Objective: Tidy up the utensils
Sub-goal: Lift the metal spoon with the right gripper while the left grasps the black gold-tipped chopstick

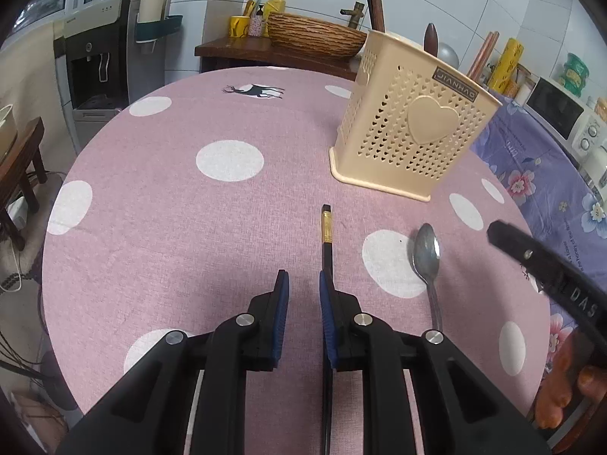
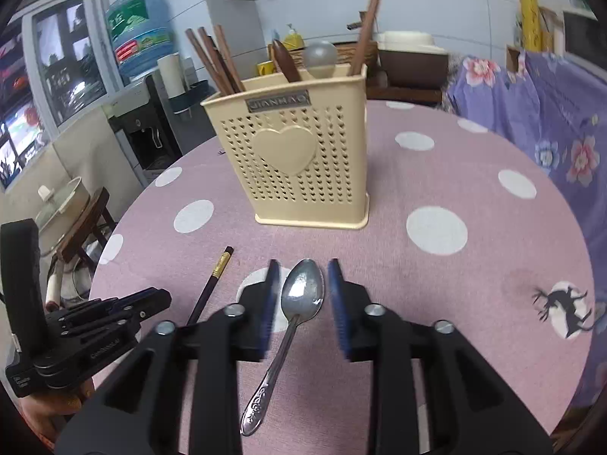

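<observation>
A beige perforated utensil holder (image 1: 409,129) with a heart stands on the pink dotted table (image 1: 182,204); in the right wrist view (image 2: 299,163) it holds several brown chopsticks and a ladle. A black chopstick with a gold band (image 1: 326,235) lies on the cloth, running under my left gripper (image 1: 303,280), which is open above it. A steel spoon (image 2: 299,303) lies bowl-forward between the fingers of my open right gripper (image 2: 301,269). The spoon also shows in the left wrist view (image 1: 426,254), and the chopstick in the right wrist view (image 2: 214,280).
A purple floral cloth (image 2: 561,121) covers furniture at the table's right. A side counter with a woven basket (image 1: 315,34) stands behind the table. A water dispenser (image 1: 98,57) is at the far left. My left gripper appears at the left edge of the right wrist view (image 2: 76,330).
</observation>
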Demonstrator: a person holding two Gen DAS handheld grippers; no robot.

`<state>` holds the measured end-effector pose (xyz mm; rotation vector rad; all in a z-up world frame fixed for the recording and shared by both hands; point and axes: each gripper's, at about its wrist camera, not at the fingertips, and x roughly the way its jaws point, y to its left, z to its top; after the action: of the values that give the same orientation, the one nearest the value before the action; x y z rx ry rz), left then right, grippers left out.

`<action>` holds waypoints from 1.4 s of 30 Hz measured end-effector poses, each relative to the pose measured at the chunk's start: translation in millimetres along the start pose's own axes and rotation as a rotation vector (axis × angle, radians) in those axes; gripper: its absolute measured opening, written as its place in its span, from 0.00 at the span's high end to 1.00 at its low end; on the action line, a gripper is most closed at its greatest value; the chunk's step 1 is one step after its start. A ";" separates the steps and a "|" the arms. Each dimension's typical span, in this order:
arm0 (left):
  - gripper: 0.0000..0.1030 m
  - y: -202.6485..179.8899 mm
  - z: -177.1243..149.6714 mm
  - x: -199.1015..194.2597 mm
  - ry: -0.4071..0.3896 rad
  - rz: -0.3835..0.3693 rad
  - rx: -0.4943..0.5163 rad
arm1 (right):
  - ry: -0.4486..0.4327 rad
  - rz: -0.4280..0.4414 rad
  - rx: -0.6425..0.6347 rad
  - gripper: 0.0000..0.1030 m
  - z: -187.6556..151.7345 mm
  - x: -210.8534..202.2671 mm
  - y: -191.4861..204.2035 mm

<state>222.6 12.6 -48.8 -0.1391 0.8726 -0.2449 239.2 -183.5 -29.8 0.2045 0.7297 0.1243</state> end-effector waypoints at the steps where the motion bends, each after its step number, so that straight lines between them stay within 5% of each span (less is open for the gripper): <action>1: 0.82 0.8 0.4 -0.7 -0.001 0.002 -0.001 | 0.013 -0.019 0.003 0.53 -1.9 5.1 0.7; 10: 0.80 11.0 -2.6 1.4 0.006 0.002 -0.033 | 0.188 -0.136 -0.005 0.51 -21.1 59.3 23.5; 17: 0.78 19.1 -2.5 1.3 0.001 0.007 -0.041 | 0.183 -0.206 -0.022 0.49 -16.0 80.7 32.4; 22: 0.78 20.8 -2.2 3.6 0.006 0.003 -0.036 | 0.168 -0.230 -0.041 0.63 -12.0 83.2 32.6; 29: 0.78 14.7 -1.9 5.1 0.009 0.000 -0.021 | 0.150 -0.099 0.021 0.64 -7.7 68.8 21.2; 42: 0.78 3.5 1.0 6.4 0.016 -0.001 0.001 | -0.083 0.082 0.010 0.64 8.6 -41.8 2.2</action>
<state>227.9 14.3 -53.7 -0.1366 0.8883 -0.2473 214.0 -190.3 4.0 0.2476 0.6393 0.1887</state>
